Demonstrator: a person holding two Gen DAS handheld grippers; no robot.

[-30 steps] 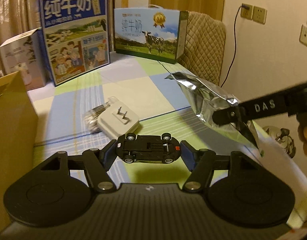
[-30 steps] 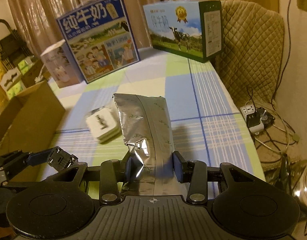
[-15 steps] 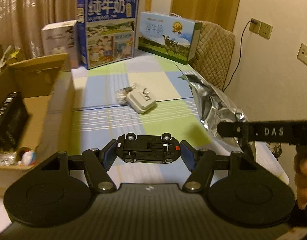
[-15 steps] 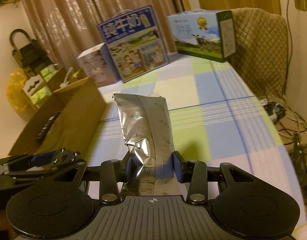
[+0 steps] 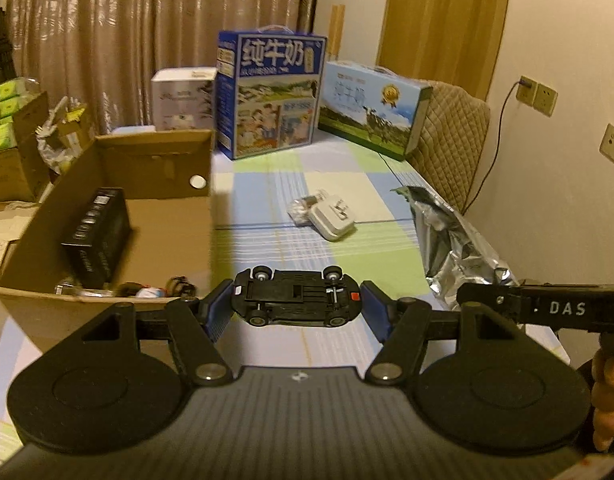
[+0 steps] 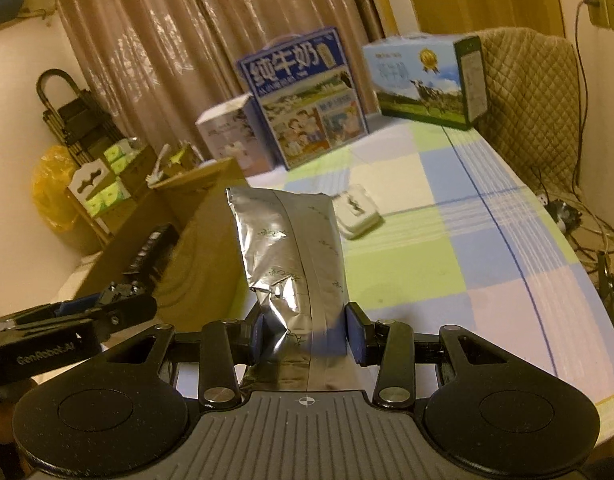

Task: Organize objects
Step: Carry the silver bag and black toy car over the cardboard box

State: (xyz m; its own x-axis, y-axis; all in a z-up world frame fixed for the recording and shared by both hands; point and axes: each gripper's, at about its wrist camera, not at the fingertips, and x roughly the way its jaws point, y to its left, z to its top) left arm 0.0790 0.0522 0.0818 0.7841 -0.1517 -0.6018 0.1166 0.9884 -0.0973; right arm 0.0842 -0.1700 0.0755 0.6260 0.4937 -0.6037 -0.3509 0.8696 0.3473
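My left gripper is shut on a black toy car, held upside down with its wheels up, above the checked tablecloth just right of an open cardboard box. My right gripper is shut on the lower part of a silver foil pouch that stands upright in it. In the left wrist view the pouch and the right gripper's black body show at the right. The right wrist view catches the left gripper and the car at the lower left, beside the box.
A white plug adapter and a small clear bag lie mid-table. The box holds a black carton and small items. Two milk cartons and a white box stand at the far edge; a quilted chair is right.
Both grippers have pulled back and risen with their loads still held. The cardboard box has come into full view at the left, and the adapter now looks farther away.
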